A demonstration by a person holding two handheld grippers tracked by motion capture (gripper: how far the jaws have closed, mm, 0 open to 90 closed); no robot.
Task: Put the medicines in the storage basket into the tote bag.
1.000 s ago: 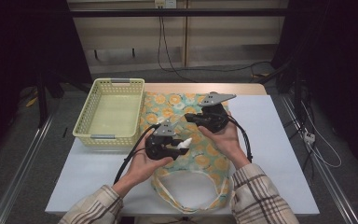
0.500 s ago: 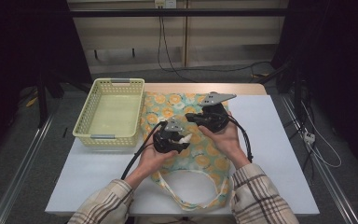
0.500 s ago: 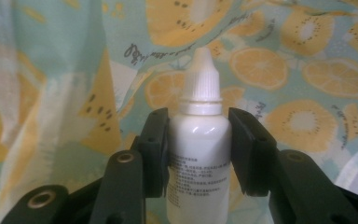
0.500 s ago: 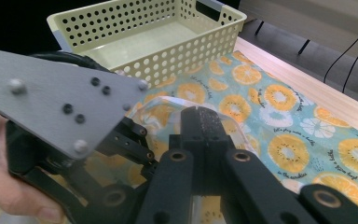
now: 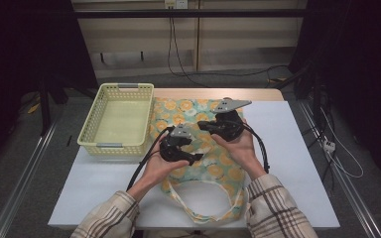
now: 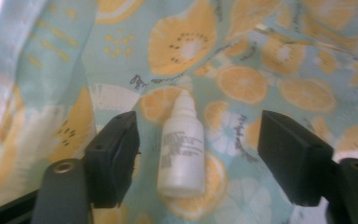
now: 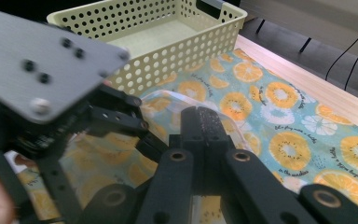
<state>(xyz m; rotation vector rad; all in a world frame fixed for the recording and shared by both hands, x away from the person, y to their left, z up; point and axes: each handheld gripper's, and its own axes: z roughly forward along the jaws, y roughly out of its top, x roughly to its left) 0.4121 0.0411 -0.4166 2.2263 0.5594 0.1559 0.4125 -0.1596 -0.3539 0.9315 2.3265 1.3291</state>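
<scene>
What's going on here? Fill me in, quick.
A person at a table works a hand-held tool in each hand over a fruit-print tote bag. The left tool is open, its jaws on either side of a small white dropper bottle lying on the fabric, not yet gripped. The right tool is shut, apparently pinching a fold of the bag. A pale yellow perforated basket sits empty beside the bag.

Pretty dim room overall. There's a white table with a wooden strip along its far edge, sitting on a grey floor. Behind it a pale panelled wall with black cables hanging down and trailing across the floor. Dark curtains hang on both sides.
</scene>
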